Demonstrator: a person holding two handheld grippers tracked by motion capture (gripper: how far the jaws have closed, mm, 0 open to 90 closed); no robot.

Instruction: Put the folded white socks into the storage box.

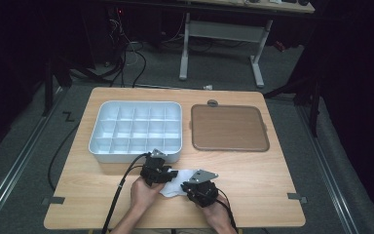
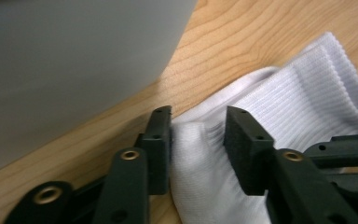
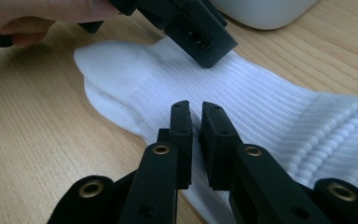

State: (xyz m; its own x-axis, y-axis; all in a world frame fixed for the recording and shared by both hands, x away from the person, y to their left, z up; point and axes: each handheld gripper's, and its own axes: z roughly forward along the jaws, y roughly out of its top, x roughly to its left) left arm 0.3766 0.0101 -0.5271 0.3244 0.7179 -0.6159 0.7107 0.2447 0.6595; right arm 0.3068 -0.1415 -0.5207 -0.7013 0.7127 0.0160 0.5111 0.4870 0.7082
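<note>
While the white sock [image 1: 176,181] lies flat on the wooden table [image 1: 253,180], close to the grey box with little rooms [image 1: 135,130], I work on it with both hands. My left gripper [image 2: 198,125] has its jaws apart around a soft fold of sock. My right gripper [image 3: 196,122] pinches a thin bit of sock tight.

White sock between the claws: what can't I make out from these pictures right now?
- White ribbed sock: in the high view it is mostly covered by both claws and the hands.
- Right claw: whether its nearly shut pads pinch fabric can't be told; the jaws hide the contact.
- Left claw: sock lies between the jaws; pad pressure is unclear.
- White compartment tray: blurred and cut off by the left gripper view's edges.
</note>
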